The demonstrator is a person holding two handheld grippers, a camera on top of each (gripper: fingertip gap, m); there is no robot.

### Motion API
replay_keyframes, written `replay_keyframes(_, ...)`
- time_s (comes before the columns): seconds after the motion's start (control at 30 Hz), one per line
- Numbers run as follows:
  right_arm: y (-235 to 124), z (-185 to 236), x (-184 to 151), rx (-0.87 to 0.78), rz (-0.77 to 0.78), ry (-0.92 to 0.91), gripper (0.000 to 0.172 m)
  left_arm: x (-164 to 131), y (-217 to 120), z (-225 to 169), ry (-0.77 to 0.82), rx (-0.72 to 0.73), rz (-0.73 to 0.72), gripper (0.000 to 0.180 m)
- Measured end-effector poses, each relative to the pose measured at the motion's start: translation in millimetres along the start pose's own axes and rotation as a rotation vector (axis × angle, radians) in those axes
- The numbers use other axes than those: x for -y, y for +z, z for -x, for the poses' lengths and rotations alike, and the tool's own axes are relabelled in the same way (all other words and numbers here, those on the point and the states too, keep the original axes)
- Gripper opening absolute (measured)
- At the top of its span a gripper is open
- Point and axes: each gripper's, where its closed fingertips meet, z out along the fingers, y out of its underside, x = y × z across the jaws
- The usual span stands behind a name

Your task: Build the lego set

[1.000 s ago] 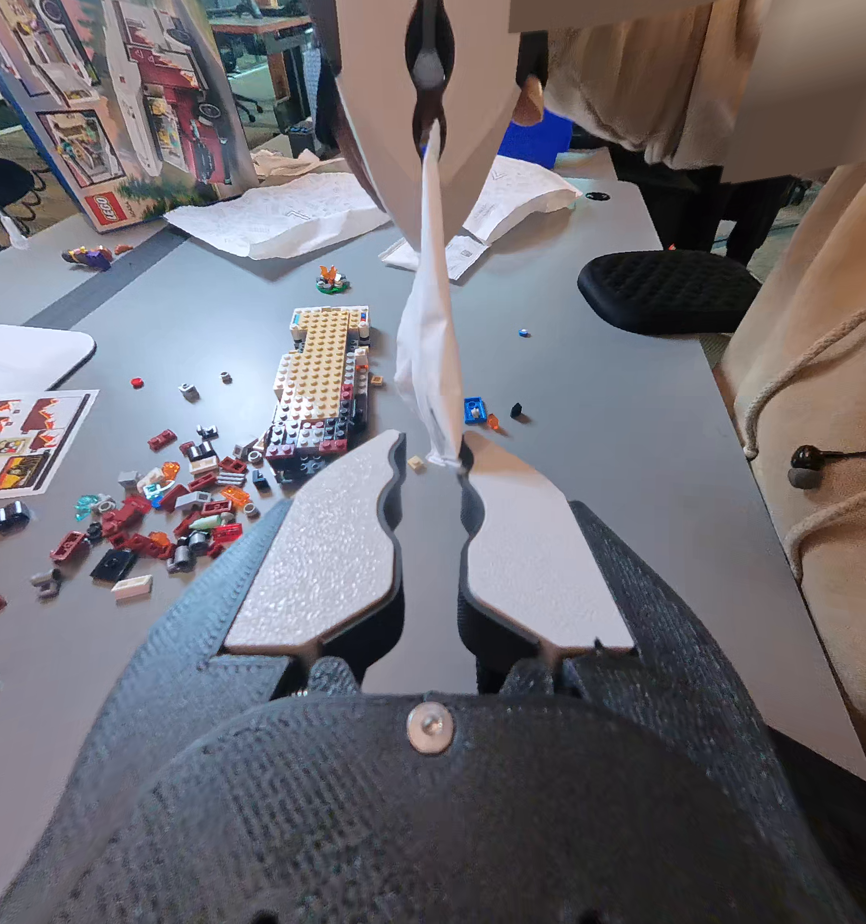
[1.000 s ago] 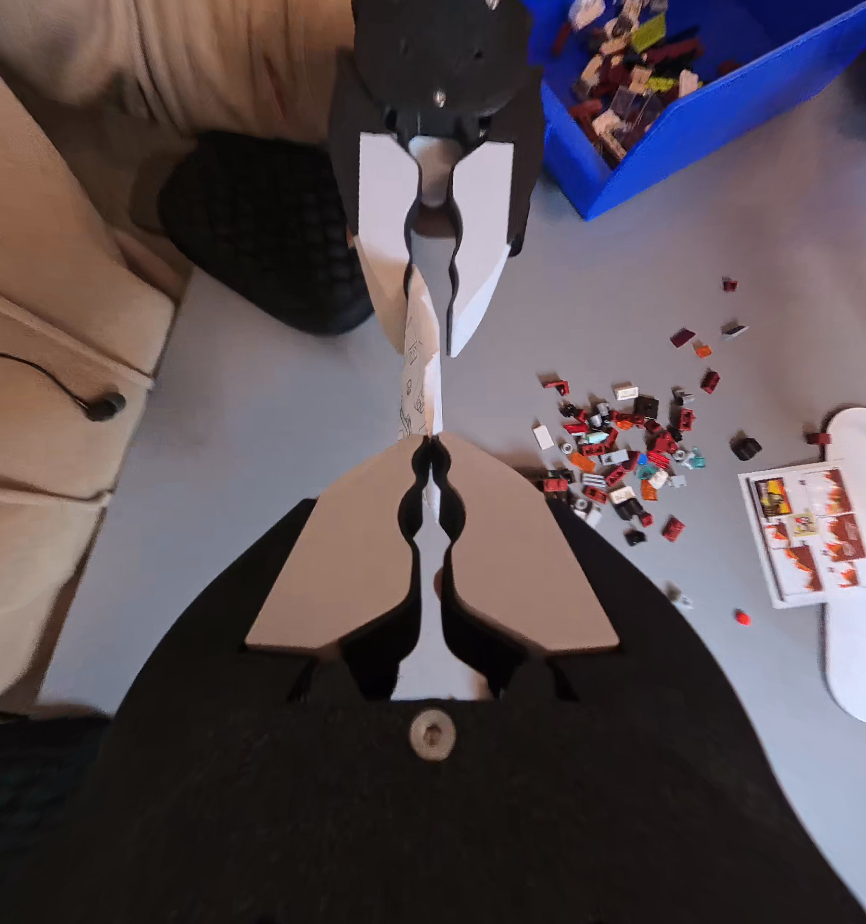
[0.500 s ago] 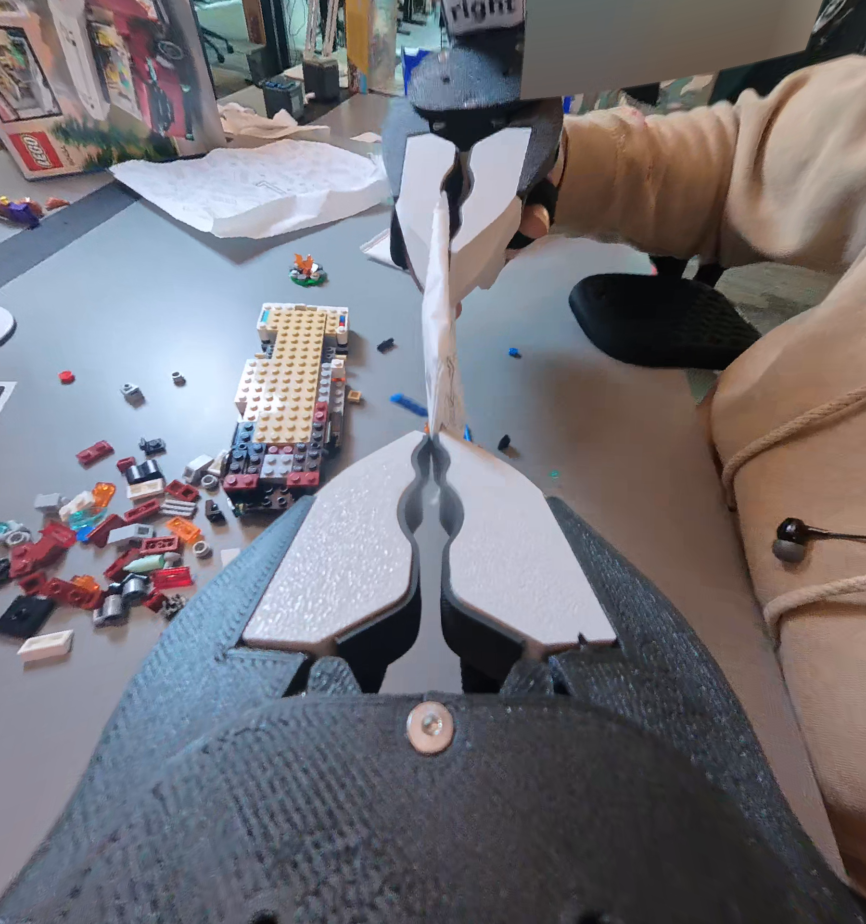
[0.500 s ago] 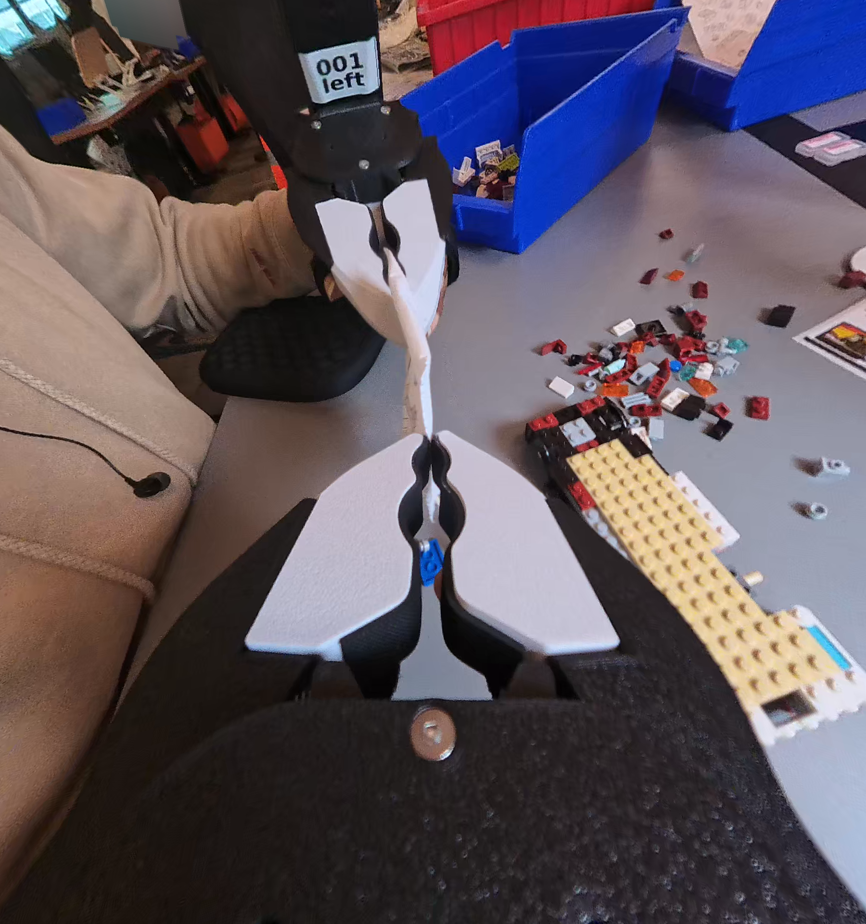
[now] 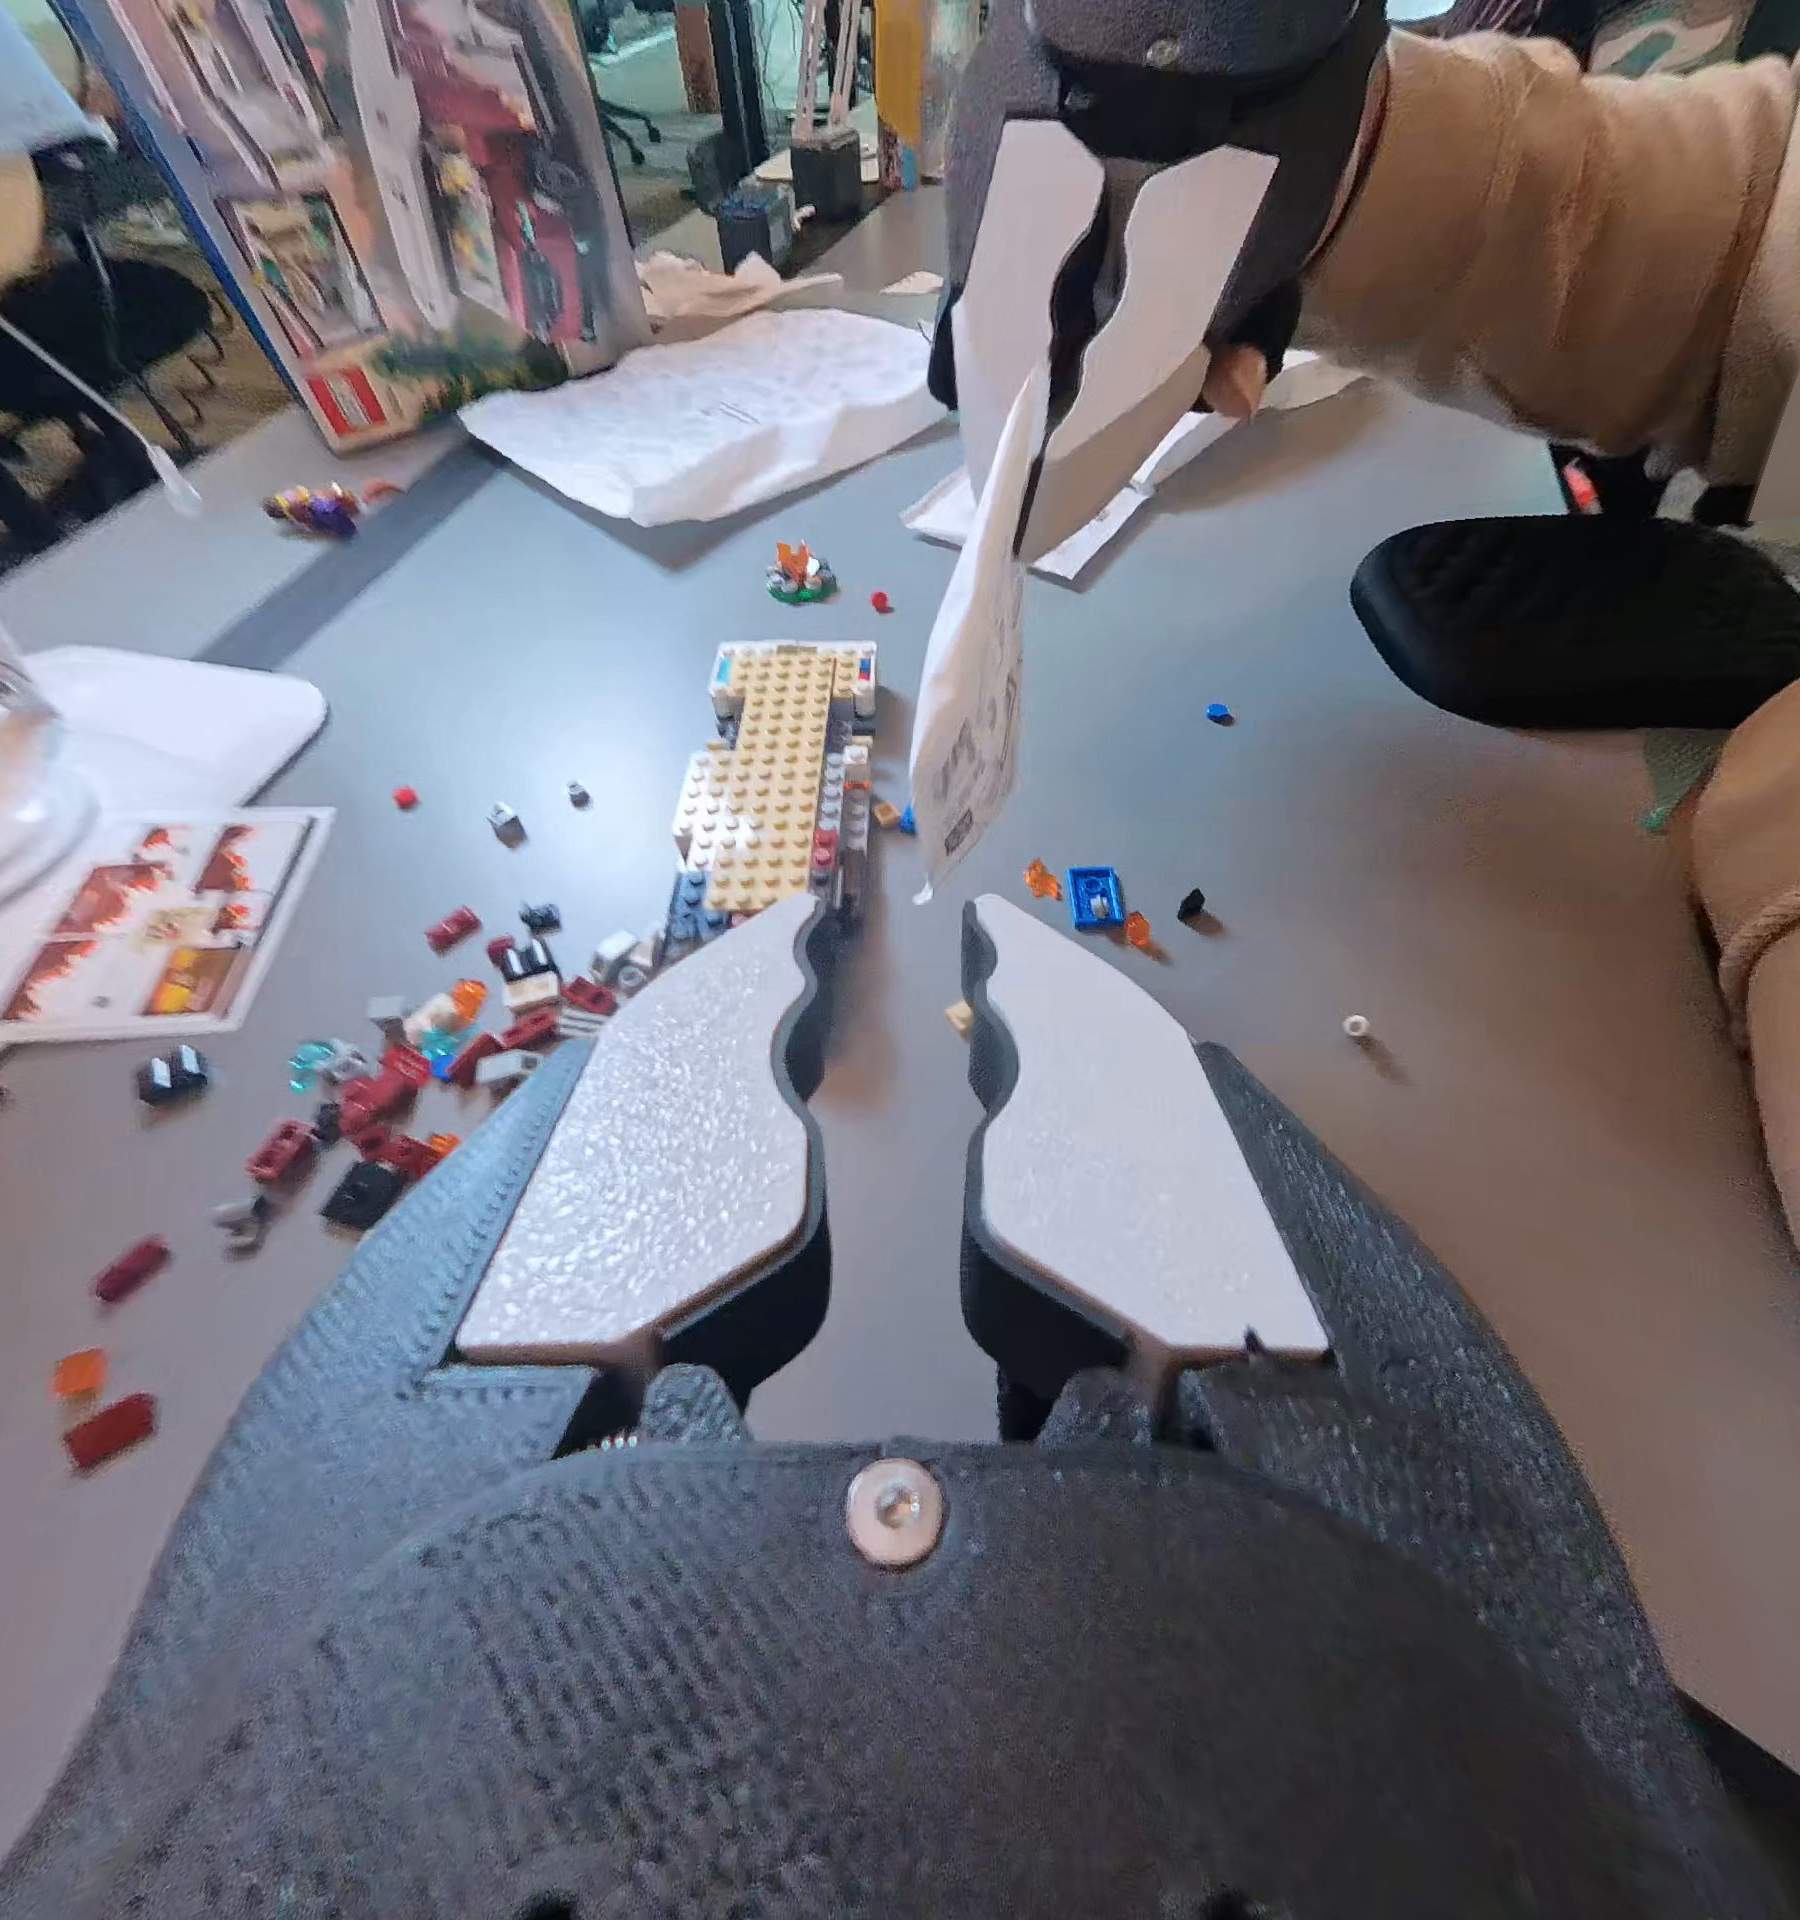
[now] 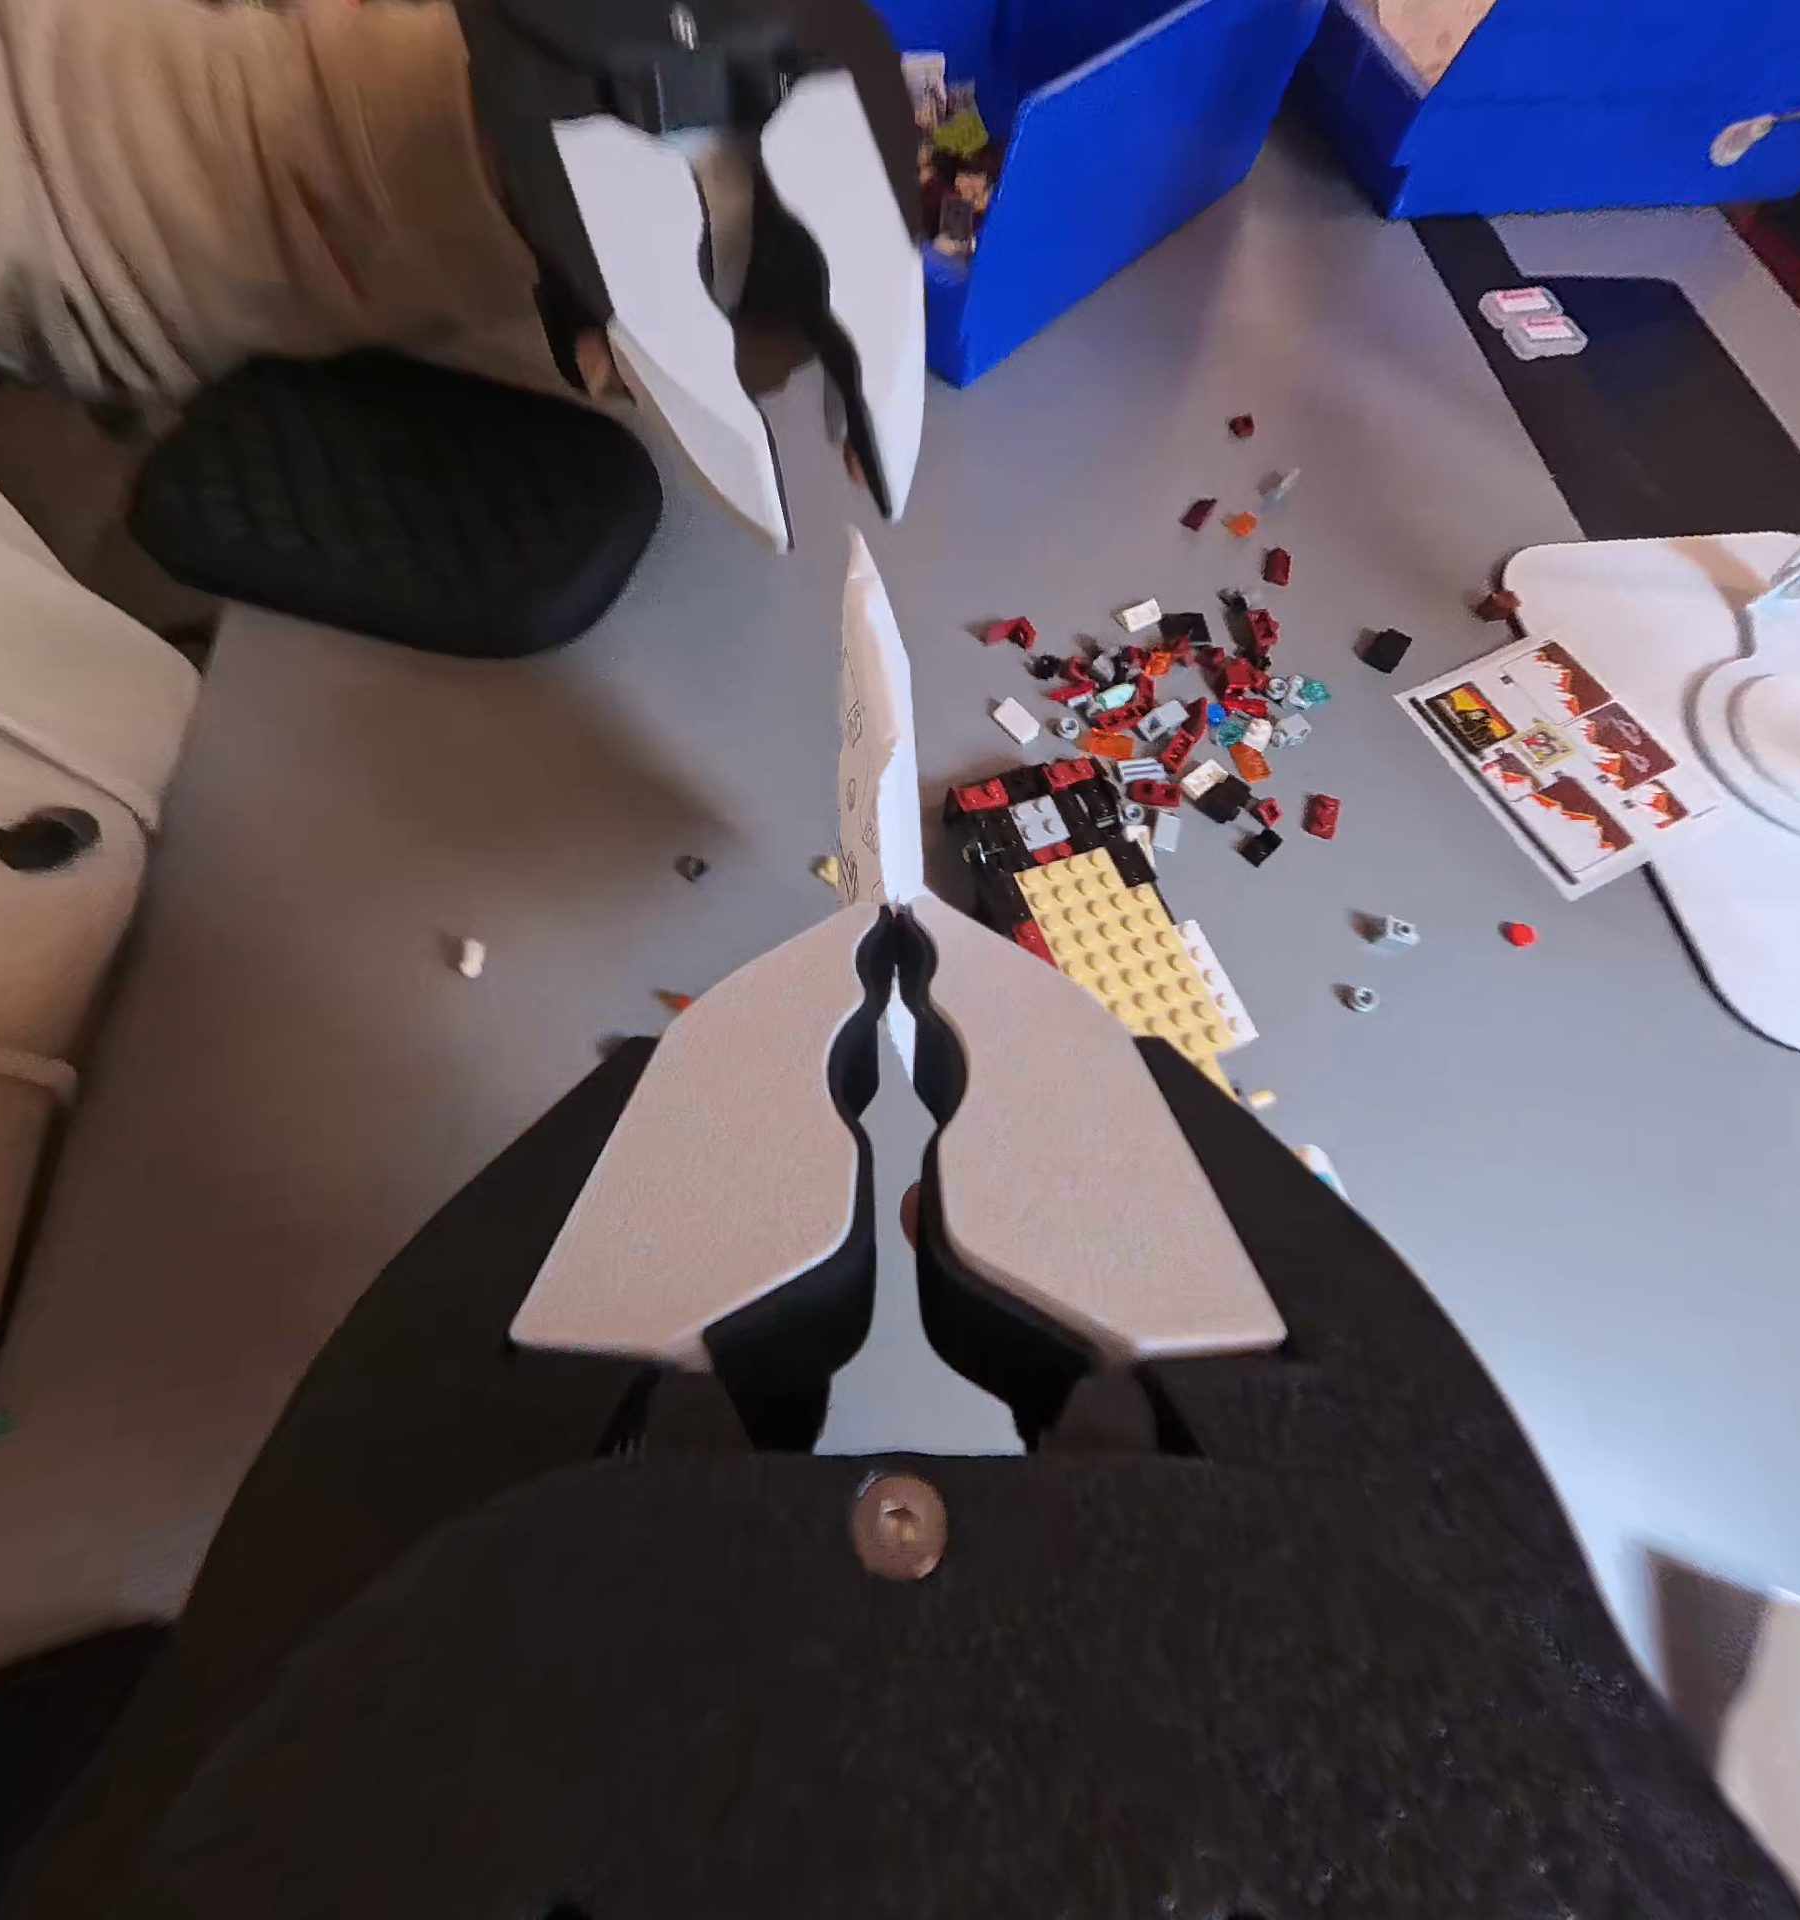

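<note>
Grey worktop (image 5: 1291,1039): right gripper (image 6: 894,914) jaws clamp white paper bag (image 5: 969,727), hanging long-axis vertical just beyond left gripper (image 5: 891,914), jaws apart, empty.

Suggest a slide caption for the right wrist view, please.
Right gripper pinches a white paper bag above scattered bricks.

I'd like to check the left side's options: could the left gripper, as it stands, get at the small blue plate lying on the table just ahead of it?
Probably yes. The left gripper is open and holds nothing, and the blue plate lies flat on bare grey table beside its right fingertip. Only two small orange pieces sit close by; the hanging paper bag stays to its left.
</note>
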Motion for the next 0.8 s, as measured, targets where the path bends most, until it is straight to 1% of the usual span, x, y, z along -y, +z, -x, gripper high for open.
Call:
replay_keyframes(0.1,11.4,5.6,2.6,0.032,0.147,-0.093,0.000,16.5,5.9,-12.8,0.122,0.003,0.033,0.031)
replay_keyframes(0.17,24.1,12.6,7.7,0.053,0.207,-0.157,0.000,16.8,20.0,-26.2,0.185,-0.016,0.082,0.031)
replay_keyframes(0.2,30.1,17.2,11.4,0.070,0.222,-0.179,0.000,13.1,26.7,-28.0,0.222,0.000,0.112,0.021)
replay_keyframes(0.23,34.7,20.1,15.3,0.076,0.228,-0.197,0.000,7.8,31.5,-28.2,0.257,0.013,0.139,0.007)
replay_keyframes(0.27,37.3,20.1,18.8,0.069,0.226,-0.215,0.000,5.0,33.5,-27.2,0.271,0.027,0.137,0.003)
replay_keyframes(0.33,36.1,16.7,30.1,0.039,0.162,-0.214,0.002,5.8,28.8,-23.2,0.207,0.037,0.081,0.000)
replay_keyframes(0.4,26.8,17.5,40.9,0.046,0.076,-0.153,0.010,3.7,17.4,-14.2,0.129,0.065,0.029,0.000)
replay_keyframes(0.47,13.4,22.2,45.0,0.064,0.006,-0.125,0.013,0.1,3.6,-8.2,0.078,0.090,-0.032,0.000)
replay_keyframes(0.53,0.8,32.8,37.3,0.102,-0.018,-0.117,0.013,-1.9,-9.9,-6.4,0.027,0.100,-0.101,0.000)
replay_keyframes(0.6,-7.6,48.4,21.0,0.156,-0.006,-0.113,0.013,-4.8,-21.1,-7.1,-0.019,0.101,-0.154,0.000)
replay_keyframes(0.8,-29.6,114.7,-53.7,0.352,0.197,-0.058,0.009,-13.2,-41.8,-9.0,-0.123,0.076,-0.255,0.001)
